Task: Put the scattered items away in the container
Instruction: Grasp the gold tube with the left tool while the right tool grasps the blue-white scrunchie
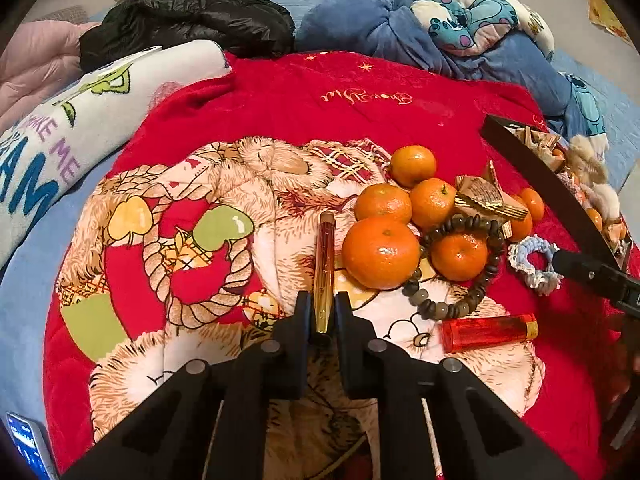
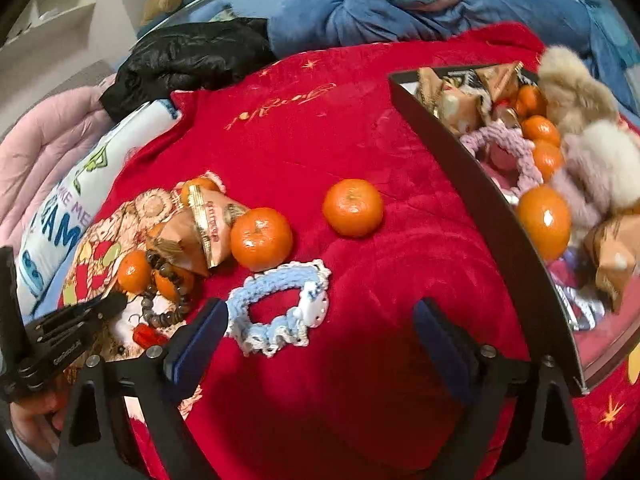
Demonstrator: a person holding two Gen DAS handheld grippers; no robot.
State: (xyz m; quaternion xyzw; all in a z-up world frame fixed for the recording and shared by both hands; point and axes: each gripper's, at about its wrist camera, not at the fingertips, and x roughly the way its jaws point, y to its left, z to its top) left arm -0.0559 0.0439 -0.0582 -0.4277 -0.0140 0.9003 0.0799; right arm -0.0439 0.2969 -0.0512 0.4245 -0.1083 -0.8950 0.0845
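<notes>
My left gripper (image 1: 323, 312) is shut on the near end of a slim gold and red pen (image 1: 325, 256), which lies on the patterned red blanket (image 1: 304, 112). To its right sit several tangerines (image 1: 380, 252), a dark bead bracelet (image 1: 440, 312), folded paper ingots (image 1: 480, 196) and a red lighter (image 1: 488, 332). My right gripper (image 2: 320, 340) is open and points down at the blanket. A blue and white crochet scrunchie (image 2: 256, 300) lies just past its left finger, untouched. The dark container (image 2: 480, 184) at the right holds tangerines, paper ingots and fluffy hair ties.
Two loose tangerines (image 2: 352, 208) lie on the blanket between the pile and the container. A black jacket (image 1: 188, 16), a printed white pillow (image 1: 60, 136) and blue bedding (image 1: 440, 36) ring the blanket. A phone (image 1: 26, 444) lies at the near left.
</notes>
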